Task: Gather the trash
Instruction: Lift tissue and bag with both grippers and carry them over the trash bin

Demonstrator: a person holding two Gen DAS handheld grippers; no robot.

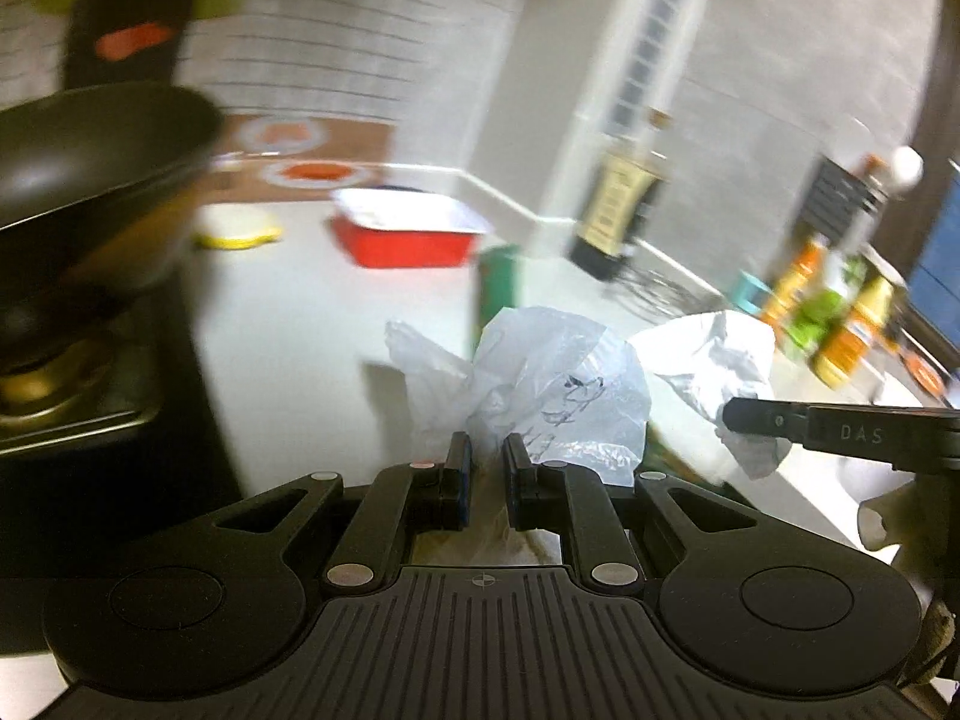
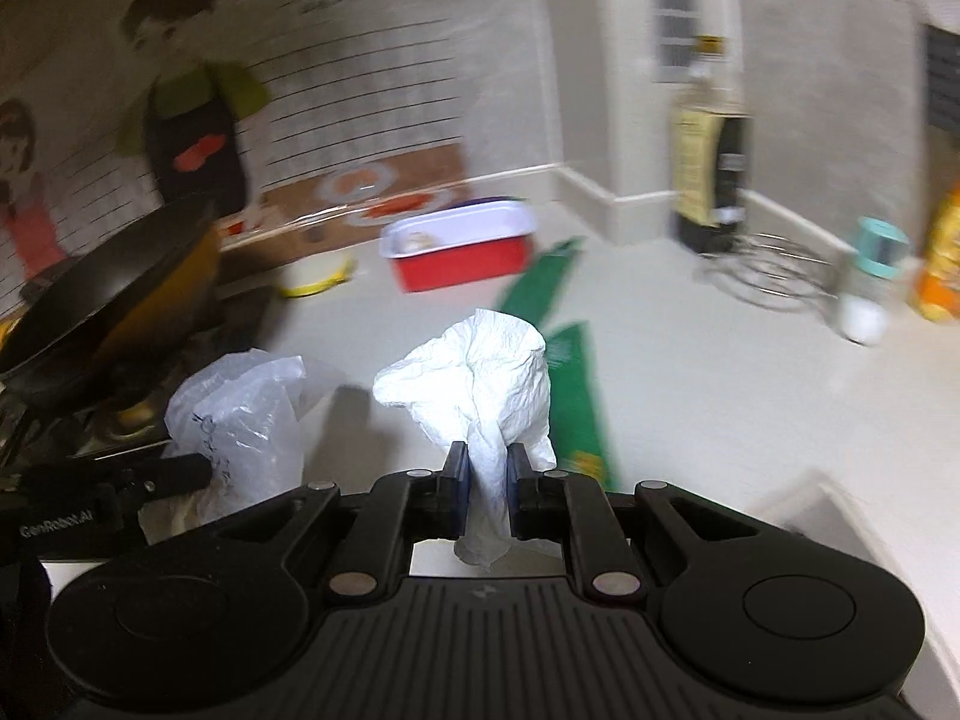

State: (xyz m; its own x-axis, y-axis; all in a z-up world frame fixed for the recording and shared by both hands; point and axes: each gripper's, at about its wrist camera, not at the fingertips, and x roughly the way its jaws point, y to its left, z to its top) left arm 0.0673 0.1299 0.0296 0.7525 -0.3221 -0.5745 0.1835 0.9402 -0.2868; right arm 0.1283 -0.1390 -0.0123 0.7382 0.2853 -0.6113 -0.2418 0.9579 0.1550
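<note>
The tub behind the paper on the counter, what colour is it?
Red tub with a white rim; it shows best in the right wrist view.

one plastic bag [image 1: 540, 384], one crumpled tissue [image 2: 480, 372] — one red tub [image 2: 462, 246], one pan [image 2: 114, 294].

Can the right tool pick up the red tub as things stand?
Probably not yet: the right tool is shut on a crumpled paper towel. The counter up to the red tub looks clear.

Crumpled tissue [image 2: 480, 372] sits between the jaws; plastic bag [image 2: 240, 414] left of them; food tray [image 2: 462, 249] beyond on the tabletop [image 2: 690, 372].
</note>
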